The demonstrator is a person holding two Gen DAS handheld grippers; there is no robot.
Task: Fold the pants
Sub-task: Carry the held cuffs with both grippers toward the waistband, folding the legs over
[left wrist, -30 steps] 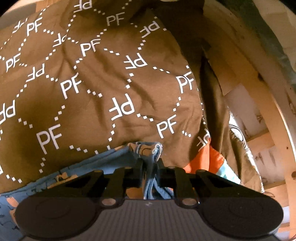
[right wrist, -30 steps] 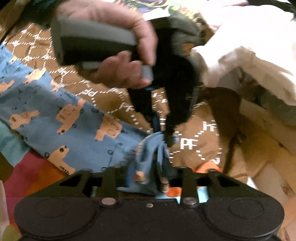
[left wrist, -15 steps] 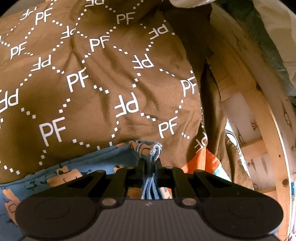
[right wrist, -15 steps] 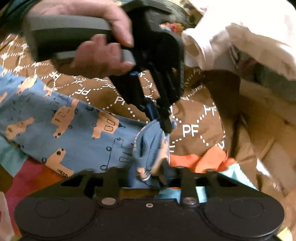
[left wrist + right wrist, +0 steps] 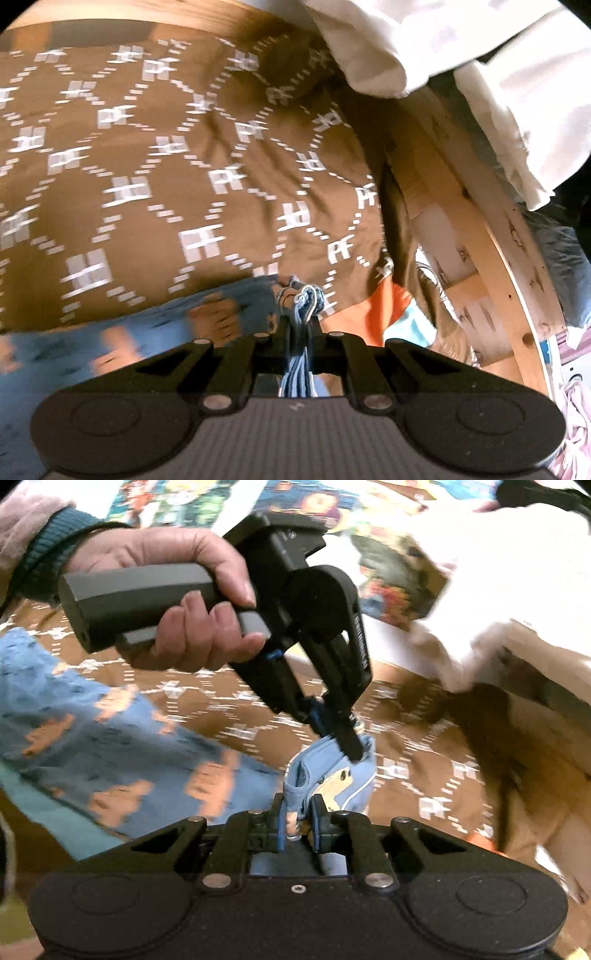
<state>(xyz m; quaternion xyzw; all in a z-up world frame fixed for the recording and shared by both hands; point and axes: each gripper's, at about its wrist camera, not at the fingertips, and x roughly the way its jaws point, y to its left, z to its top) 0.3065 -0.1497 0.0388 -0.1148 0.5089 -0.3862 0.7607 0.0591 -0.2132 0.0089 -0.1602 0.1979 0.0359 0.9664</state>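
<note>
Pants [image 5: 122, 746], blue with orange vehicle prints, lie spread over a brown blanket [image 5: 177, 155] patterned with white letters; most of their cloth stretches away to the left of the blanket's middle, while one bunched end is lifted near the blanket's right edge. The left gripper [image 5: 301, 314] has its jaws clamped on that bunched end, folds of blue cloth pinched tight between them. In the right wrist view a hand [image 5: 184, 602] holds this same tool from above, its tips biting into the raised cloth. The right gripper [image 5: 299, 812] has just been closing; its jaws now grip another part of the same end, cloth showing between them. To the right of the blanket stands a wooden frame [image 5: 480, 229], and a white cloth [image 5: 498, 572] hangs over the blanket's far right corner.

Judged from this, the fold is at its start: one end is caught by both tools, yet the legs are unfolded and somewhat rumpled. Left to do: carry the held end across the rest, lay it flat, then fold again.
</note>
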